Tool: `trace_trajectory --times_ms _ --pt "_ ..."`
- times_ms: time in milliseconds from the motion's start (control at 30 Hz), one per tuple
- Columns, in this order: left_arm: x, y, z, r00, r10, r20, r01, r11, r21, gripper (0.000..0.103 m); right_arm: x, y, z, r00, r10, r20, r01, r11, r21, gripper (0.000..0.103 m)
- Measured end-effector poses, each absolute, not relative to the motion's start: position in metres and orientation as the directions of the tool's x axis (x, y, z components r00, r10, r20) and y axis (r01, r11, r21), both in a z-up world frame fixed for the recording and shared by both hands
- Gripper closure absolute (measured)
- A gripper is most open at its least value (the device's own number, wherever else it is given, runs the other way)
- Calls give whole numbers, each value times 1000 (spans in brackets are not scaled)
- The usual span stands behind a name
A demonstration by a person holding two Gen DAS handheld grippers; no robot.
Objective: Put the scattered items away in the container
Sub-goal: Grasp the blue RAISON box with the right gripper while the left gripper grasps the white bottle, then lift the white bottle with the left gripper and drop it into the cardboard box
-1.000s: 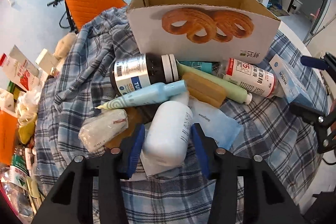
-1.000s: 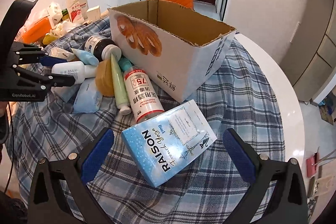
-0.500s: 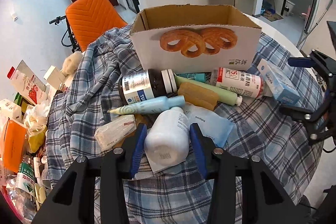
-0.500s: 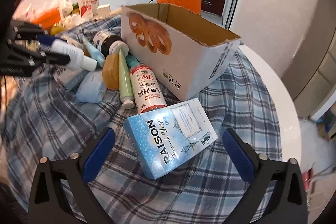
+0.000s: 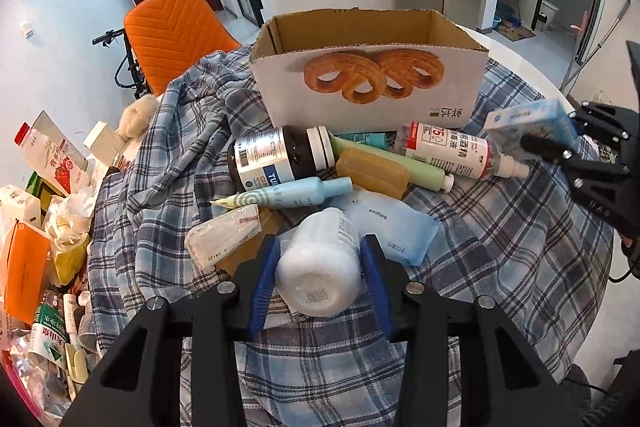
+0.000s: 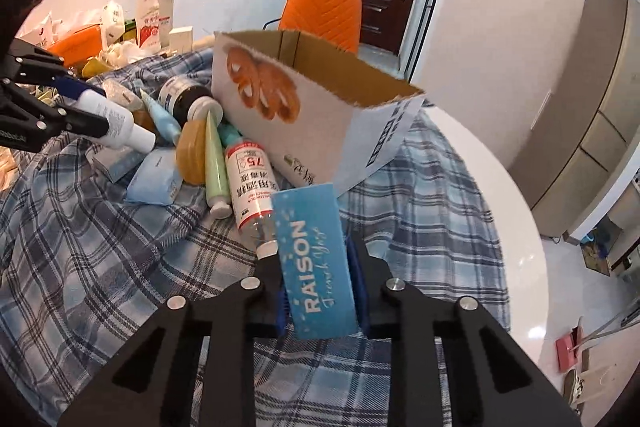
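An open cardboard box (image 5: 368, 87) with a pastry picture stands on the plaid cloth; it also shows in the right wrist view (image 6: 316, 115). My left gripper (image 5: 320, 267) is shut on a white bottle (image 5: 320, 263) and holds it lifted above the pile; the bottle also shows in the right wrist view (image 6: 112, 125). My right gripper (image 6: 320, 291) is shut on a blue RAISON box (image 6: 316, 259), raised off the cloth; the same box shows in the left wrist view (image 5: 532, 127). A dark jar (image 5: 280, 155), a blue tube (image 5: 288, 195), a green tube (image 5: 392, 163) and a sanitizer bottle (image 5: 452, 151) lie before the box.
An amber soap bar (image 5: 372, 171), a blue pouch (image 5: 392, 231) and a wrapped packet (image 5: 224, 235) lie in the pile. Cartons and packets (image 5: 44, 211) crowd the left edge. An orange chair (image 5: 176, 31) stands behind the table. The white table rim (image 6: 500, 211) shows at right.
My right gripper has closed on the RAISON box and lifted it off the cloth. My left gripper has raised the white bottle higher.
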State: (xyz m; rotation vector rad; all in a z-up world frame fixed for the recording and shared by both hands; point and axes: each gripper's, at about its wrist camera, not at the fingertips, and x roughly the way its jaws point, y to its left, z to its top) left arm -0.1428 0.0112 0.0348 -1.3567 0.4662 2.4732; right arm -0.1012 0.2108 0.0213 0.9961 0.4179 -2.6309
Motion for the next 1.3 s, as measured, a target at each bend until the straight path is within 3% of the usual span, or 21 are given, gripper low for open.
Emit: trace_trajectory --times_ms 133,267,333,400,467,533,633,833,1300 --pt "-149 10 28 -504 67 -861 -377 -914 149 57 -97 216 41 -721 -227 -654 377 -922 -95 80" --pt "-156 7 19 -523 -5 -852 -333 -919 209 32 -99 219 56 -699 -295 -652 383 -924 7 80" --pt "-159 1 17 -523 20 -852 -325 -929 178 32 -100 218 58 -693 -307 -652 385 -923 26 80" --pt "-162 -5 17 -499 80 -863 -335 -936 107 38 -100 218 57 -695 -298 -654 378 -926 20 80" --pt "-165 -8 13 -460 114 -881 -345 -937 58 57 -102 218 55 -688 -297 -662 374 -927 28 80" --pt "-166 -7 9 -443 116 -889 -362 -930 60 58 -103 219 53 -679 -301 -669 369 -928 43 80" --pt "-160 4 0 -443 47 -895 -420 -893 161 57 -104 222 52 -675 -304 -673 362 -930 57 80" --pt "-157 3 -8 -432 71 -899 -402 -907 122 61 -105 224 54 -681 -315 -662 354 -932 79 80" --pt "-162 15 65 -561 159 -813 -391 -916 91 62 -117 223 88 -752 -321 -576 346 -936 69 80"
